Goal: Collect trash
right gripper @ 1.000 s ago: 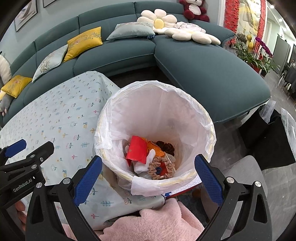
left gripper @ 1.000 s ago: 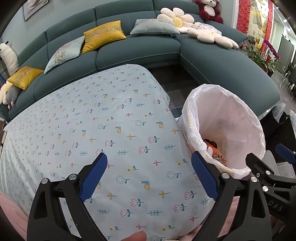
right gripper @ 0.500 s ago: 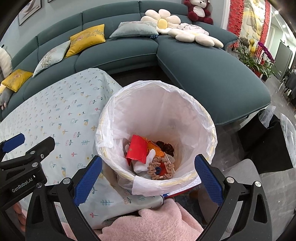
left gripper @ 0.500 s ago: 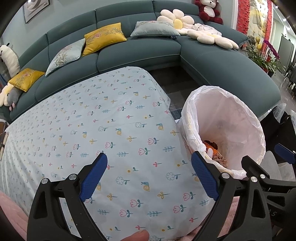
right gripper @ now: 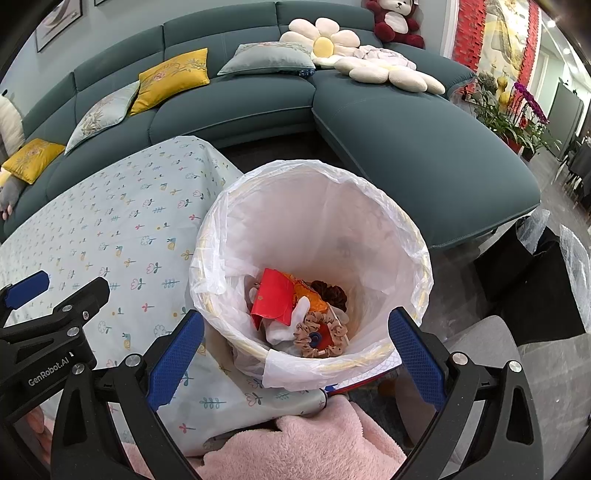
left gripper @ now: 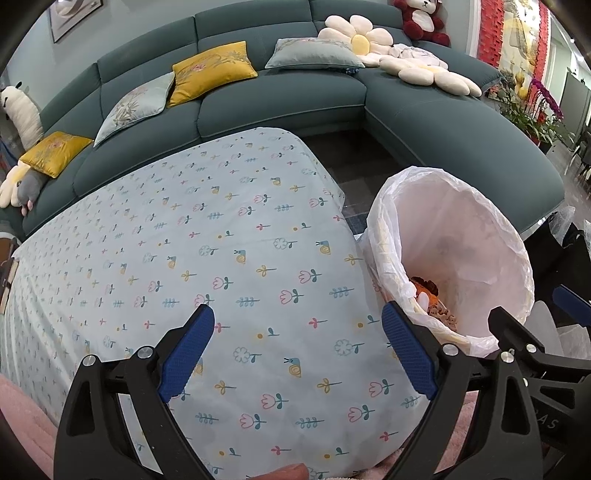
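The trash bin (right gripper: 310, 266), lined in white plastic and holding a red packet (right gripper: 273, 297), stands just beside the bench (left gripper: 221, 258), both grippers hovering with jaws apart, empty.

A home living room, a large teal corner sofa (left gripper: 280, 107) with yellow cushions (left gripper: 212, 70), a daisy-shaped pillow (right gripper: 321, 40), a red plush bear (right gripper: 397, 18), potted orchids (right gripper: 528, 107), framed picture (left gripper: 75, 14) on the wall
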Demonstrator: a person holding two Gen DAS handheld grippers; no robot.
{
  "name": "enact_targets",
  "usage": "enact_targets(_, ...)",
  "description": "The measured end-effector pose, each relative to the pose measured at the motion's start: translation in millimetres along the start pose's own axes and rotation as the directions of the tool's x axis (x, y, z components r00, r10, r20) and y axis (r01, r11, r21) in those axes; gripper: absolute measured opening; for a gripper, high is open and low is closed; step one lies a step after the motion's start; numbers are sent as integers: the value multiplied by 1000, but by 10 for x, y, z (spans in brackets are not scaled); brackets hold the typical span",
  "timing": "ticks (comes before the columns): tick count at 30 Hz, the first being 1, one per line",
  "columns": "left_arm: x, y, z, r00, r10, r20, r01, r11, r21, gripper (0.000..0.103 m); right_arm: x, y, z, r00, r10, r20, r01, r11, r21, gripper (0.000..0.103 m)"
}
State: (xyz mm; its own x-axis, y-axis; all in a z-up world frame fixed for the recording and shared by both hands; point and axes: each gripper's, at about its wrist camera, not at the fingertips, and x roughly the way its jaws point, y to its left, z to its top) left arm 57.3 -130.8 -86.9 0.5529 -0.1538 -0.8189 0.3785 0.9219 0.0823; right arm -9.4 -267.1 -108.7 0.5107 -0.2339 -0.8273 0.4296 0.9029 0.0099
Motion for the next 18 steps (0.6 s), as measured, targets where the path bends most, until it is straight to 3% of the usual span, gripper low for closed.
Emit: enact_targets(18,22,58,10,1000,15,-10,-15,999,-30,87,25,1,-8,1000,-11,-7,11,1000,-4,96)
